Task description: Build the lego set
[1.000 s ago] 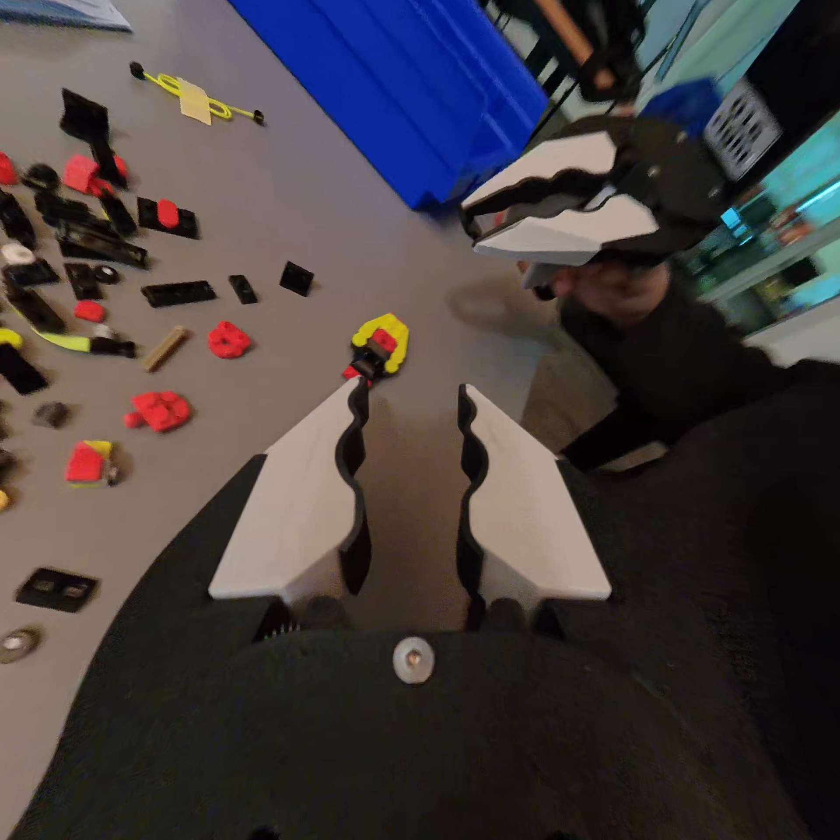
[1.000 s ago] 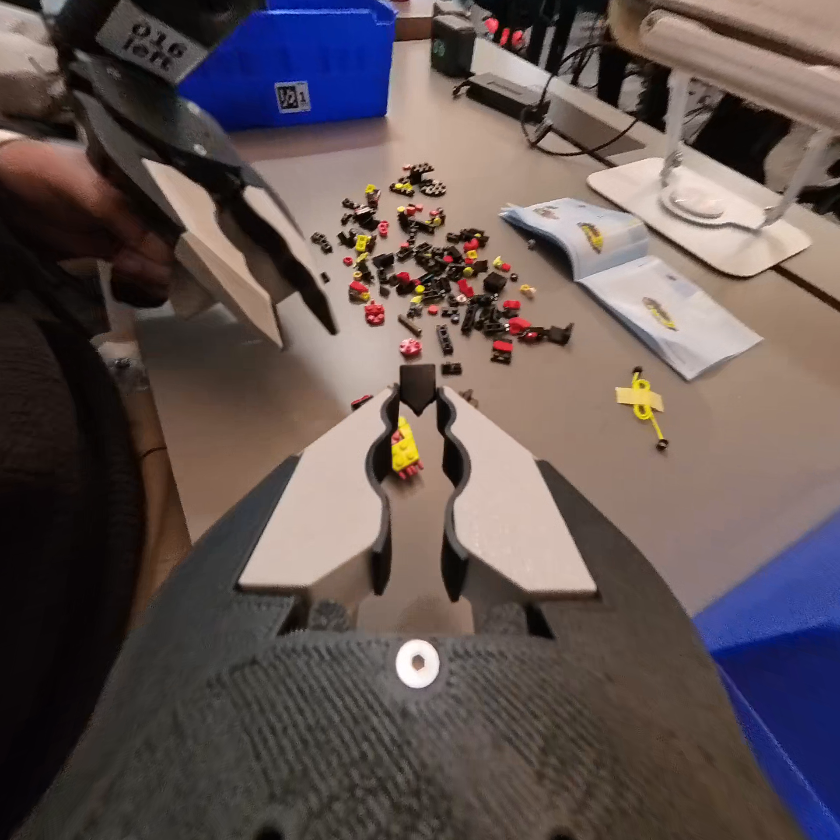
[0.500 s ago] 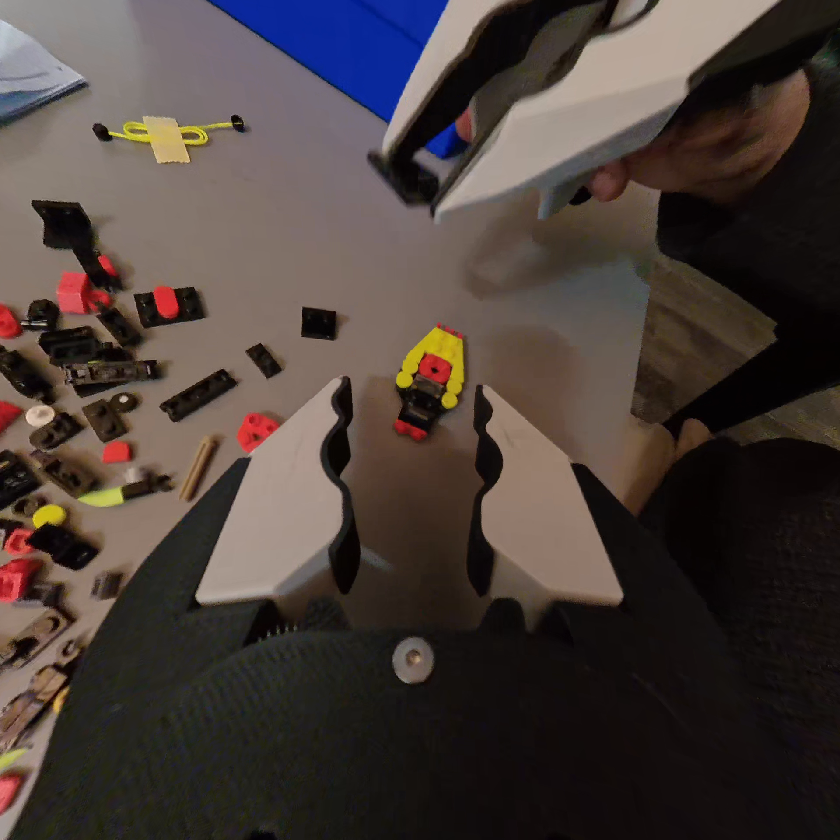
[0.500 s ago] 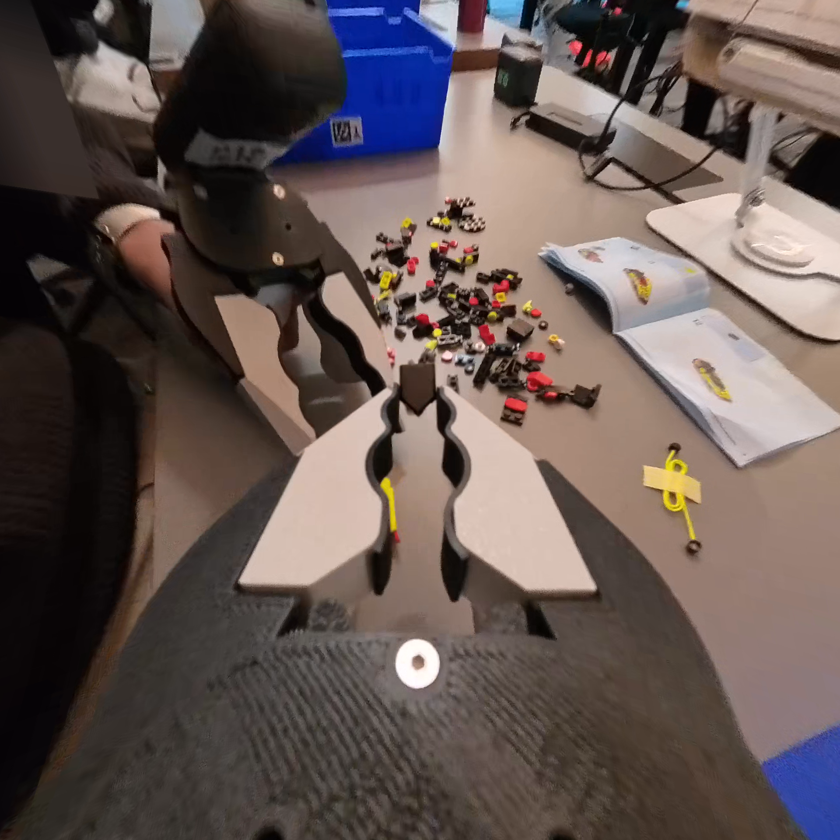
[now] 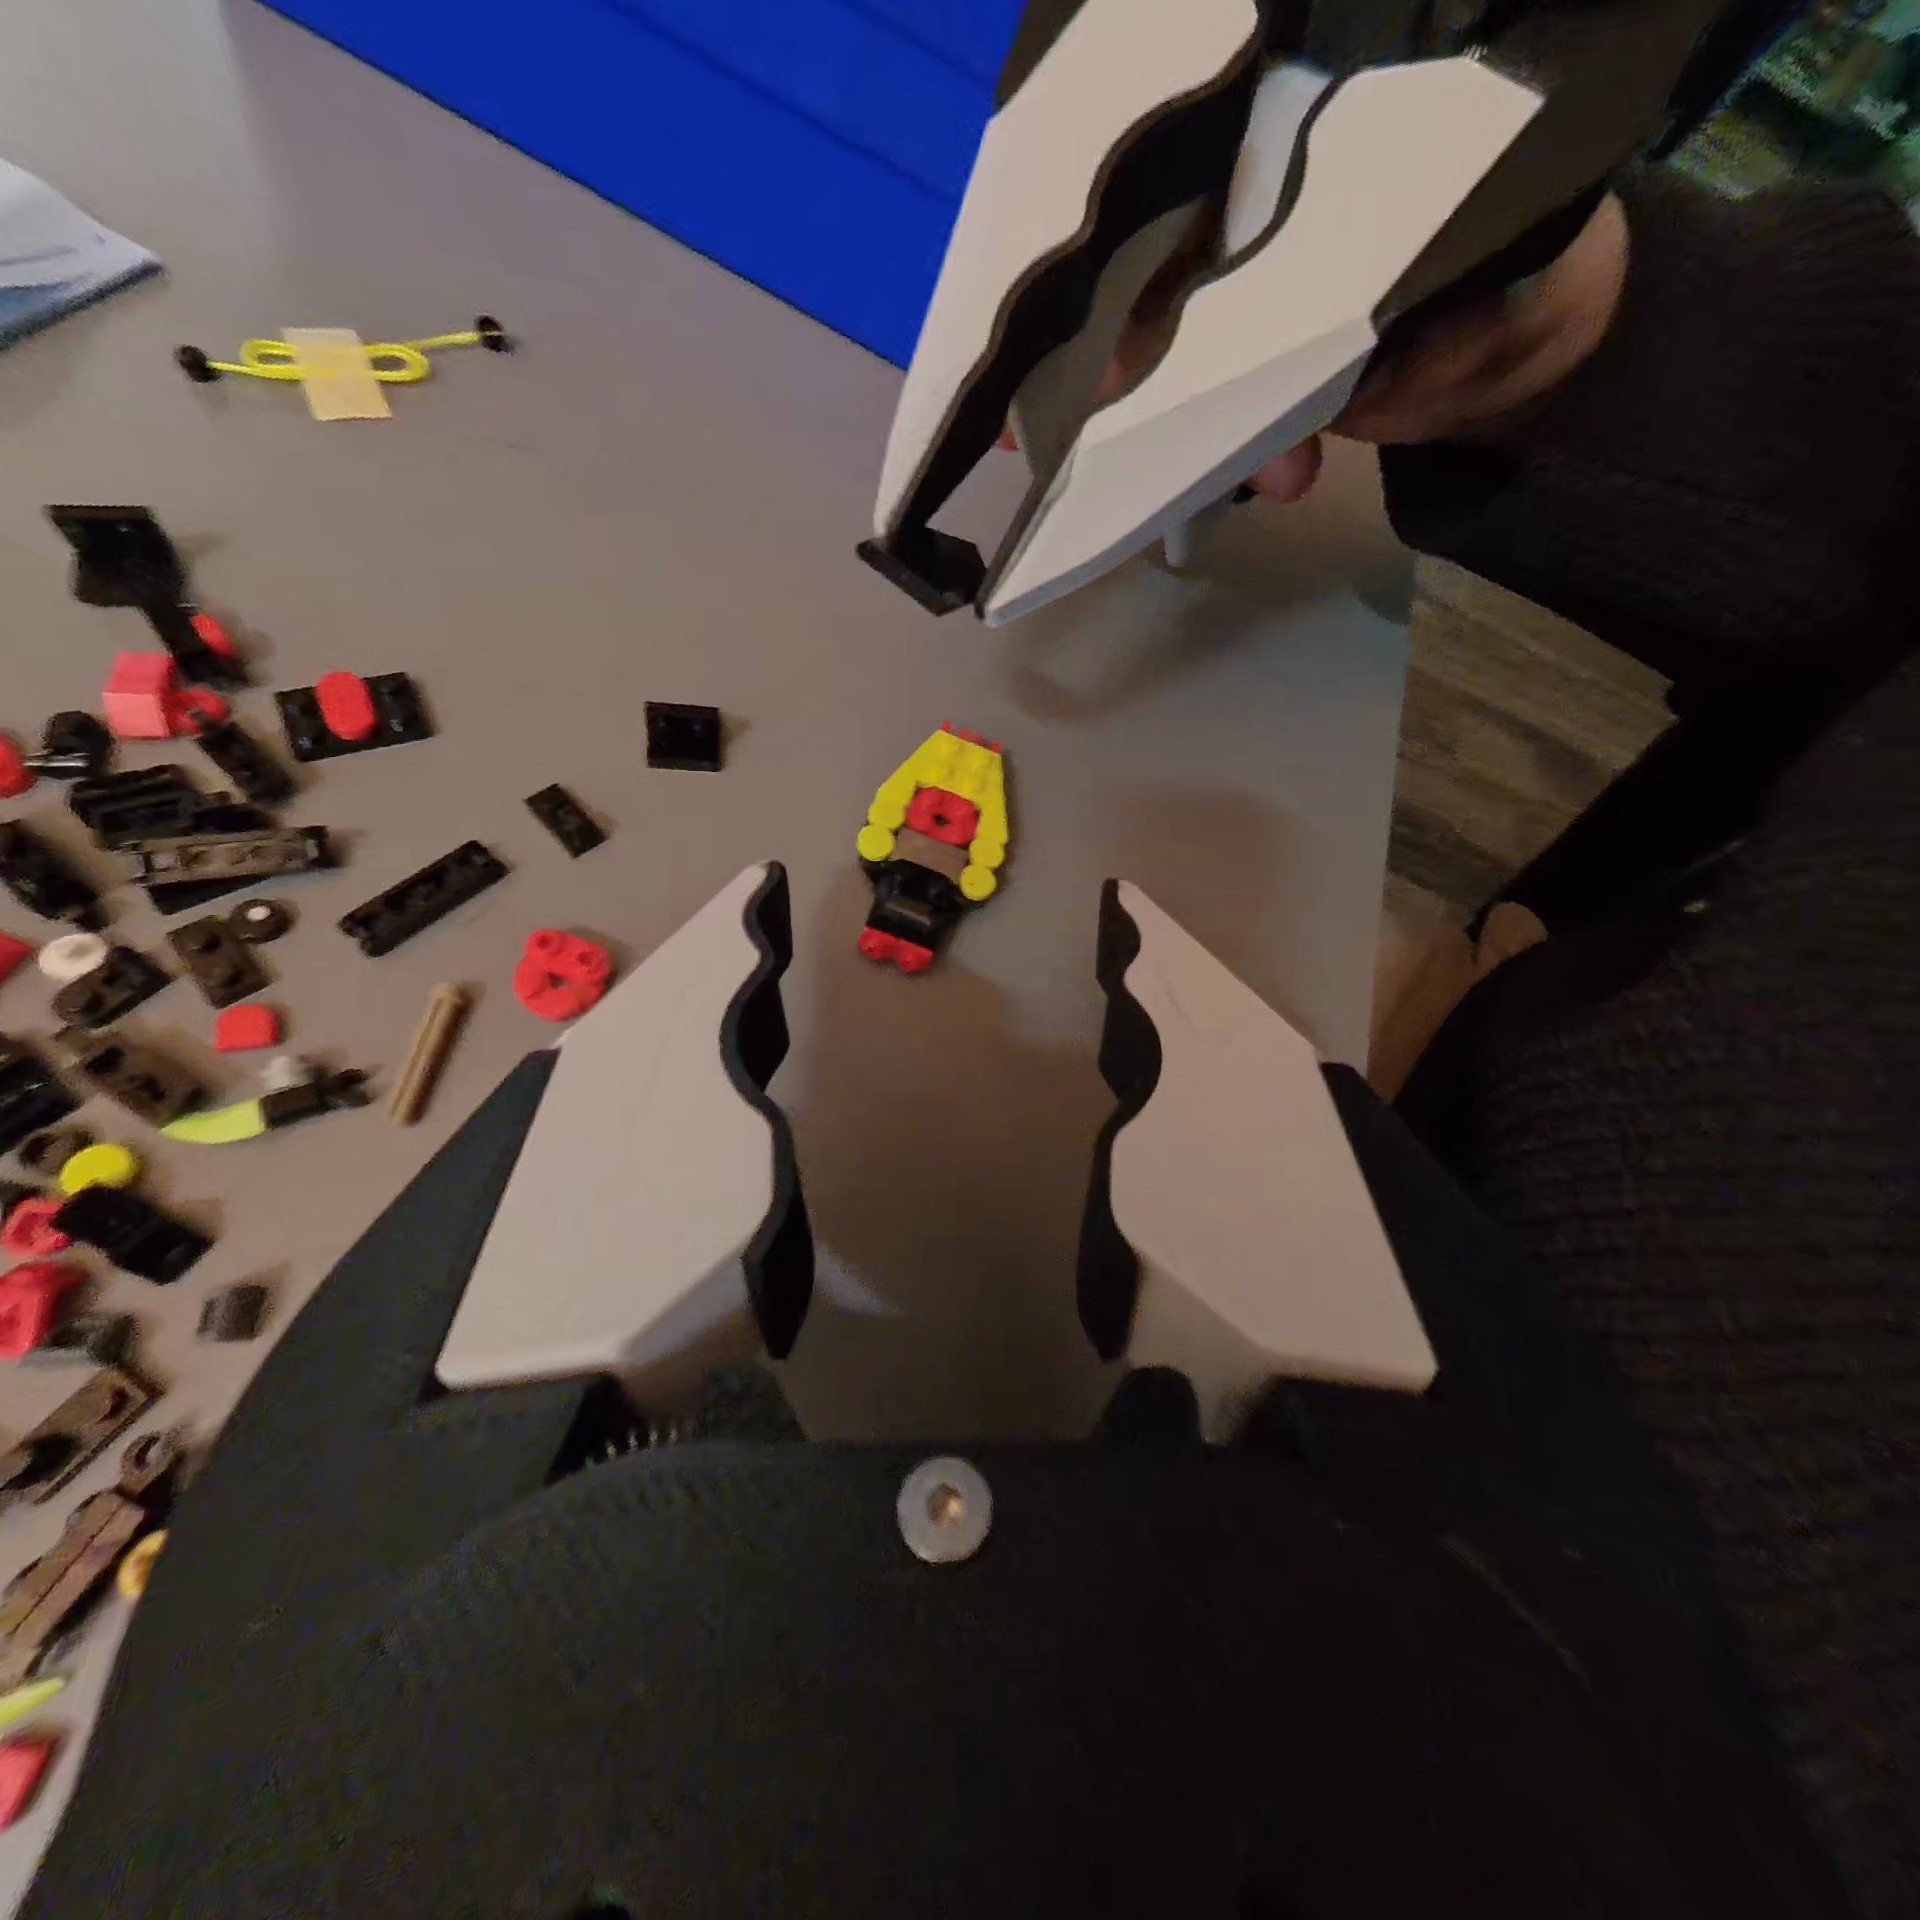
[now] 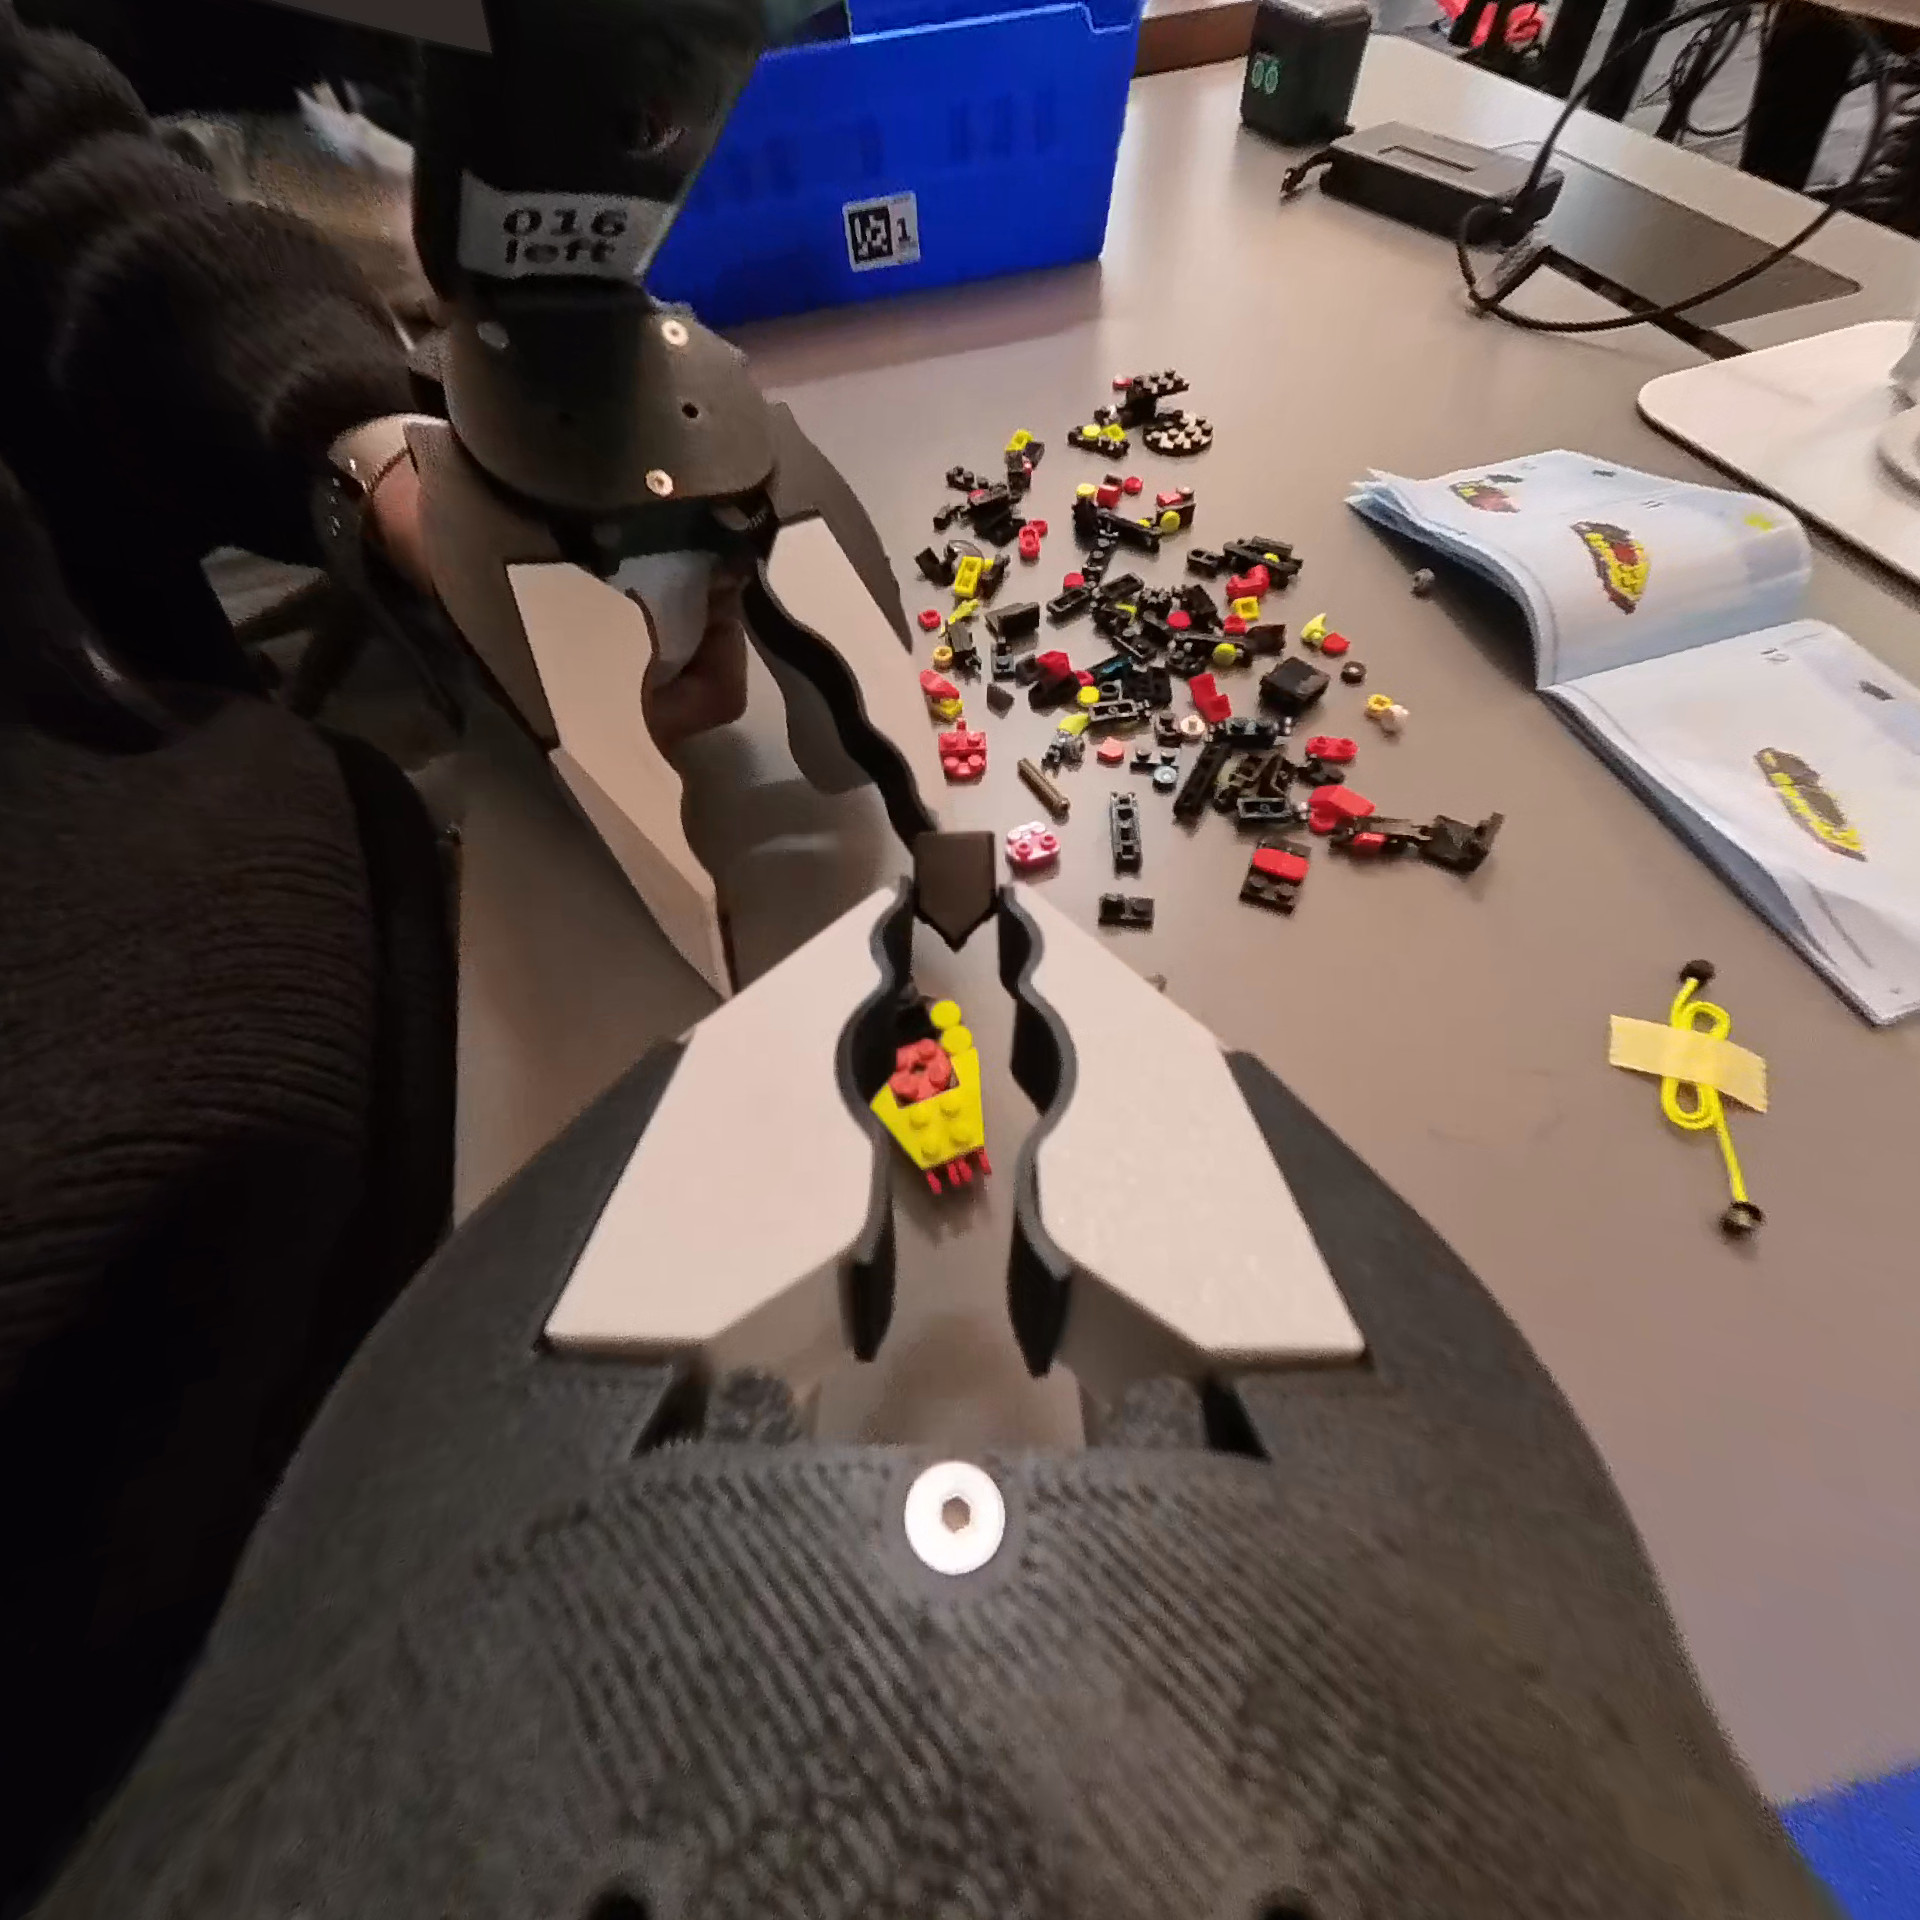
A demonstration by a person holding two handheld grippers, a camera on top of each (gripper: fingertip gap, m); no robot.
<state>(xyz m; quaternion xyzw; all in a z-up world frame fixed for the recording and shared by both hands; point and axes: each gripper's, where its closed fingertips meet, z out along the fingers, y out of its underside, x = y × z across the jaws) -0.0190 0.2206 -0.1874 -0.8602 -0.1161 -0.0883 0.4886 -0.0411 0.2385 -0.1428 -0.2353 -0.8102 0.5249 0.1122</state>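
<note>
Two views show this moment. From the left wrist view, the left gripper (image 5: 940,894) has its fingers spread wide with nothing between them. It hangs over the grey tabletop (image 5: 623,499), pointing at the small model (image 5: 933,842). The model is a little yellow, red and black lump of bricks, wide at one end and narrow at the other. It lies flat on the tabletop, just past the fingertips. Higher up, the right gripper (image 5: 940,577) pinches a flat black piece (image 5: 923,569) at its tips. Loose bricks (image 5: 197,831) lie scattered to the side, mostly black and red. They look hard and shiny with round bumps.

From the right wrist view, the right gripper (image 6: 956,899) has its fingers pressed on the black piece (image 6: 954,883), which looks pointed at one end. The model (image 6: 935,1096) shows through the gap between the fingers, down on the tabletop (image 6: 1455,1143). The big pile of loose bricks (image 6: 1153,644) sits well beyond it. An open paper booklet (image 6: 1683,707) and a yellow string (image 6: 1699,1081) held by tape lie off to one side.

I think the build has only just begun, because so many bricks are not yet used.
</note>
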